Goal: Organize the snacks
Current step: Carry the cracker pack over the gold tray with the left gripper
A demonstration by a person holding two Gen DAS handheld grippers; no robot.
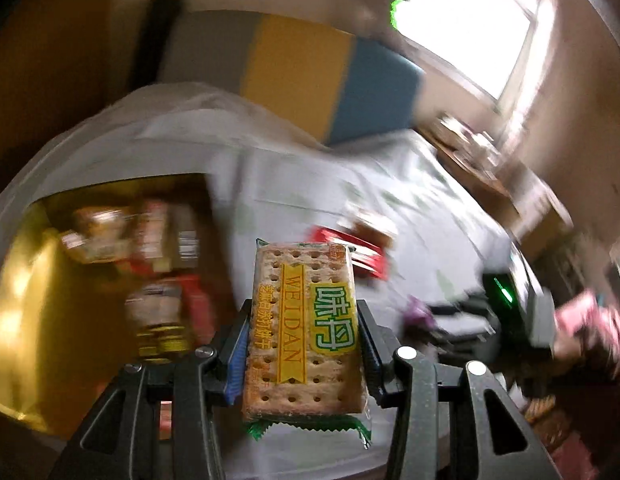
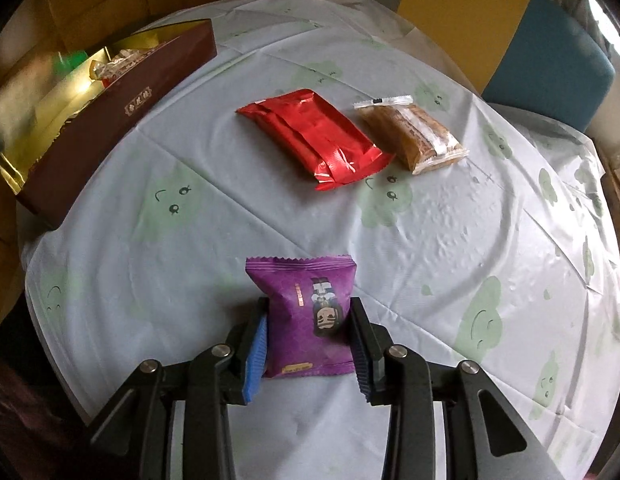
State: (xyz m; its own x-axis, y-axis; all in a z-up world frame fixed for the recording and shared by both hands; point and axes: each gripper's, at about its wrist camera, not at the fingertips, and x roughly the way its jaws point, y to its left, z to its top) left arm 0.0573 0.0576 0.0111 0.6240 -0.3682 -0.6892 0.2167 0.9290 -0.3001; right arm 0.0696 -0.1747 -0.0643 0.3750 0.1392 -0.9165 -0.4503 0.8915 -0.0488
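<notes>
My left gripper [image 1: 303, 308] is shut on a clear packet of soda crackers [image 1: 301, 328] with a yellow and green label, held in the air above the table. To its left lies the gold-lined box [image 1: 25, 280] with several blurred snacks [image 1: 157, 248] inside. My right gripper [image 2: 310, 304] points down at the table, with its pads pressed on both sides of a purple snack packet [image 2: 310, 312] that rests on the cloth. A red packet [image 2: 318, 140] and a clear packet of brown bars [image 2: 414, 136] lie farther back. The maroon box [image 2: 121, 120] stands at the far left.
A pale blue tablecloth [image 2: 430, 240] with green cloud faces covers the round table. A chair [image 2: 550, 60] with grey, yellow and blue panels stands behind the table. A wooden side table [image 1: 490, 176] and a bright window [image 1: 470, 28] are at the right.
</notes>
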